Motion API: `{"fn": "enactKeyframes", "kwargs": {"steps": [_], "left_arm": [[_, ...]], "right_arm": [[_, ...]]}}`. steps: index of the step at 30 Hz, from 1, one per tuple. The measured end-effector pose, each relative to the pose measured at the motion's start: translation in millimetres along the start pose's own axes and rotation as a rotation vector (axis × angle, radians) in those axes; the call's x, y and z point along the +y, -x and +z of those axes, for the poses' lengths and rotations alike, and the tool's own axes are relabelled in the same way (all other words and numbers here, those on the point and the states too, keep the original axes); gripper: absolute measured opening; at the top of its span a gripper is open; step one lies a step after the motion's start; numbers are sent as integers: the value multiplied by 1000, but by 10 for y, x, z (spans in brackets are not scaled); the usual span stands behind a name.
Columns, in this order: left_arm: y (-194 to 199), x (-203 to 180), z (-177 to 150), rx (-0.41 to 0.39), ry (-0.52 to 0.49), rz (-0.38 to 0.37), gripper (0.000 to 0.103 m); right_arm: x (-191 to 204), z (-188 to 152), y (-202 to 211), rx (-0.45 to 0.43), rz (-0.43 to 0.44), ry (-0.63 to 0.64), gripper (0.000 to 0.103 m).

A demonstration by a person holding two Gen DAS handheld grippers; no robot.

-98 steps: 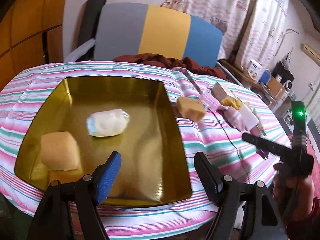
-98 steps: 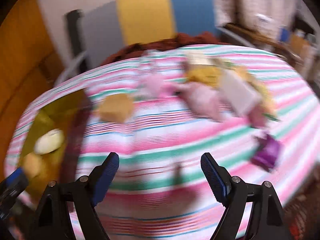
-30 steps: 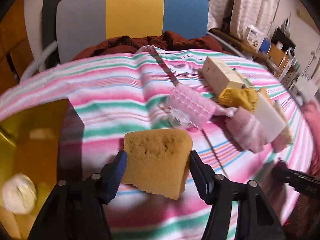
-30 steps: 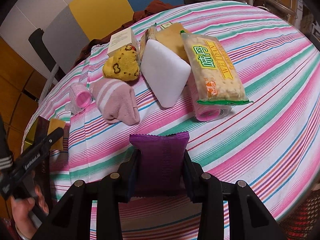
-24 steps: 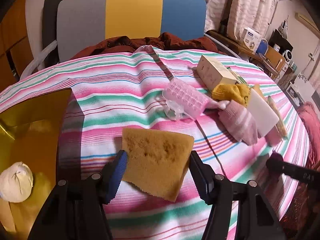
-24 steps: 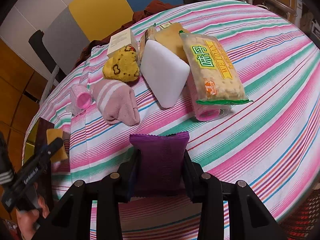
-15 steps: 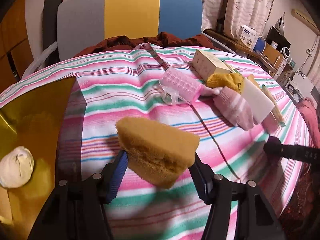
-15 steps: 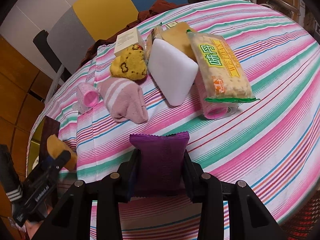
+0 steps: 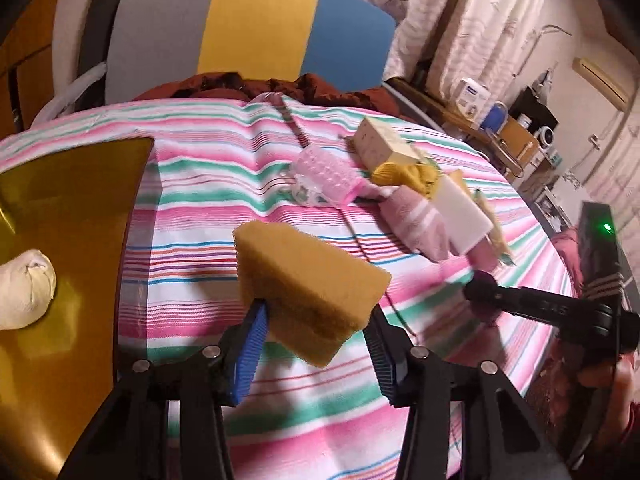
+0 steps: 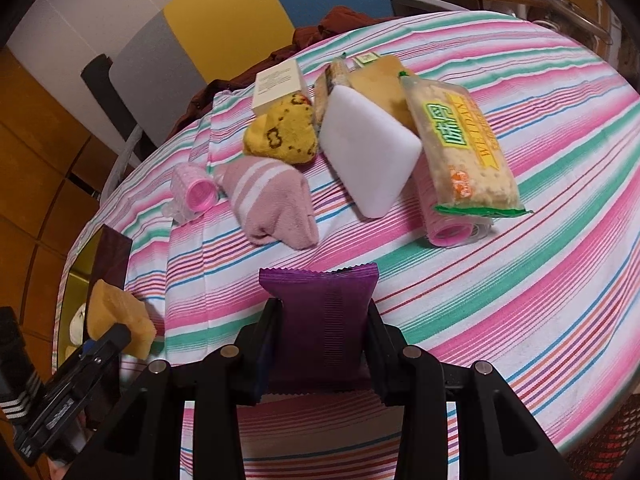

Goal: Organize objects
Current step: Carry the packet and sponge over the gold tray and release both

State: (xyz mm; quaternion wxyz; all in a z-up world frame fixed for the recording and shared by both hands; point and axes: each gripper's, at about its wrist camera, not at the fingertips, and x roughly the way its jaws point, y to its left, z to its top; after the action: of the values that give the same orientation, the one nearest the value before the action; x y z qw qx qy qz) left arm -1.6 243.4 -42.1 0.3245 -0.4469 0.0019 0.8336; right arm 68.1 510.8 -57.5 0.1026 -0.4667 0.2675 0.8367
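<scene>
My left gripper (image 9: 316,344) is shut on a yellow-brown sponge (image 9: 308,284) and holds it above the striped cloth, just right of the gold tray (image 9: 60,208). A white bundle (image 9: 24,288) lies in the tray. My right gripper (image 10: 320,344) is shut on a purple snack packet (image 10: 320,320) near the table's front edge. The sponge in the left gripper also shows in the right wrist view (image 10: 116,320), at the lower left beside the tray.
On the cloth lie a pink roller (image 10: 194,192), a pink striped sock (image 10: 272,204), a yellow sock (image 10: 284,136), a white block (image 10: 368,160), a cracker pack (image 10: 460,148), a second pink roller (image 10: 452,224) and a cream box (image 10: 280,84). A colour-blocked chair (image 9: 248,28) stands behind the table.
My left gripper has lifted the sponge off the cloth and tilted it, drawing back toward the tray. My right gripper keeps its hold on the purple packet and has barely moved.
</scene>
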Motion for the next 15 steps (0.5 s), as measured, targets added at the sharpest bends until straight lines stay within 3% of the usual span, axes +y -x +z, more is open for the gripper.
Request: {"fn": "enactKeyframes", "kwargs": {"steps": [15], "left_arm": [[591, 15, -158, -97, -59, -40, 49]], "right_arm": [[425, -149, 36, -19, 36, 216, 40]]}}
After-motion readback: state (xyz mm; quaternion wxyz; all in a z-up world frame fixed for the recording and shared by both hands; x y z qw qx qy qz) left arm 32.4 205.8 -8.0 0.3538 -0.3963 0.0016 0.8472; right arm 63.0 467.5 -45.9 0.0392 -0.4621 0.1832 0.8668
